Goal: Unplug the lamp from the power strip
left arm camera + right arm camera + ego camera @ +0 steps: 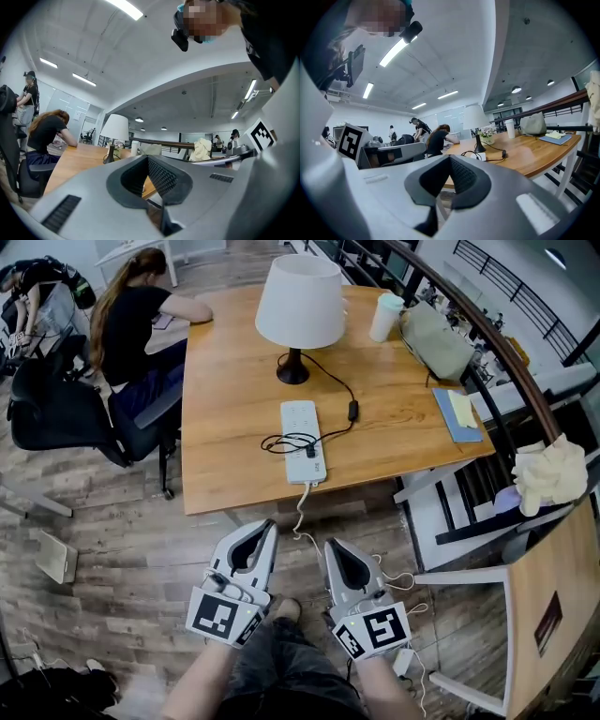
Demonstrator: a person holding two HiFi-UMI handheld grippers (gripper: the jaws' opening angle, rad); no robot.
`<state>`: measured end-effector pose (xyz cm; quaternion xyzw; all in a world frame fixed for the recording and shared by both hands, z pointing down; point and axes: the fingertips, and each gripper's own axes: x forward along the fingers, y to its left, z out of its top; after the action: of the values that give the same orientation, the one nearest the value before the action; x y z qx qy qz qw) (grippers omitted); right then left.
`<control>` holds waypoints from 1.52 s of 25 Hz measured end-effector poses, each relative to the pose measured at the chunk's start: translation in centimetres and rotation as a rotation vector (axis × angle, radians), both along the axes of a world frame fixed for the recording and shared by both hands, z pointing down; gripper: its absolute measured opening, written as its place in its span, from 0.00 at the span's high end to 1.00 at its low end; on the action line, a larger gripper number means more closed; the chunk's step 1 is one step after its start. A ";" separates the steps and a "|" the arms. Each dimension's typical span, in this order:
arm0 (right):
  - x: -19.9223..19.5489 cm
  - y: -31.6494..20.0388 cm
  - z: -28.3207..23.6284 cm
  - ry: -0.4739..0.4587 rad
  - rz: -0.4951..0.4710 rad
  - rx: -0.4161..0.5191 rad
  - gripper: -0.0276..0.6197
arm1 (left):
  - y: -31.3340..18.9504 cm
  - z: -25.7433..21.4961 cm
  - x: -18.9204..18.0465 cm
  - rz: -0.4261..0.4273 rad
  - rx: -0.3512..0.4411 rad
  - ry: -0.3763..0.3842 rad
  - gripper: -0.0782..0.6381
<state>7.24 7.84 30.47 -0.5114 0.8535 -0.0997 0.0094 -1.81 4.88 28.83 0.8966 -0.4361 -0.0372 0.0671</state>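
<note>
**Head view.** The left gripper [266, 525] and the right gripper [329, 544] are held side by side low in the picture. Both are over the wooden floor [112, 521], short of the table's near edge, and touch nothing.

On the table [225, 465] the lamp [300, 306] stands toward the far side. Its black cord [342, 390] runs forward to a plug [310, 452] seated in the white power strip [303, 427]. The strip lies lengthwise with its near end at the table's near edge. Its white cable [302, 510] drops off that edge toward the gap between the two grippers.

Bare floor lies between the grippers and the table. A black chair [56, 413] and a seated person [136, 320] are off to the left. A railing [506, 362] runs close along the table's right side.

**Left gripper view.** The left gripper [147, 157] has its jaws closed tip to tip with nothing held. Through the padded hollow behind the tips a bit of the table edge shows. Beyond stand the table [75, 161] and the lamp [116, 133], well apart from the jaws.

**Right gripper view.** The right gripper [450, 156] is likewise closed and empty. Ahead, the power strip [479, 156] lies on the table [534, 157] with the lamp [474, 117] behind it. The table's near corner juts out at the right.
</note>
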 end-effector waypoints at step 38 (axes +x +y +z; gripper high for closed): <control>0.0 -17.5 8.1 0.219 0.047 -0.172 0.85 | -14.0 10.6 4.1 0.189 -0.234 -0.257 0.90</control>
<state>7.24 -9.70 38.56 -0.5380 0.8255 -0.1158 -0.1252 2.25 -9.16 39.42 0.9170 -0.3563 0.1351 0.1181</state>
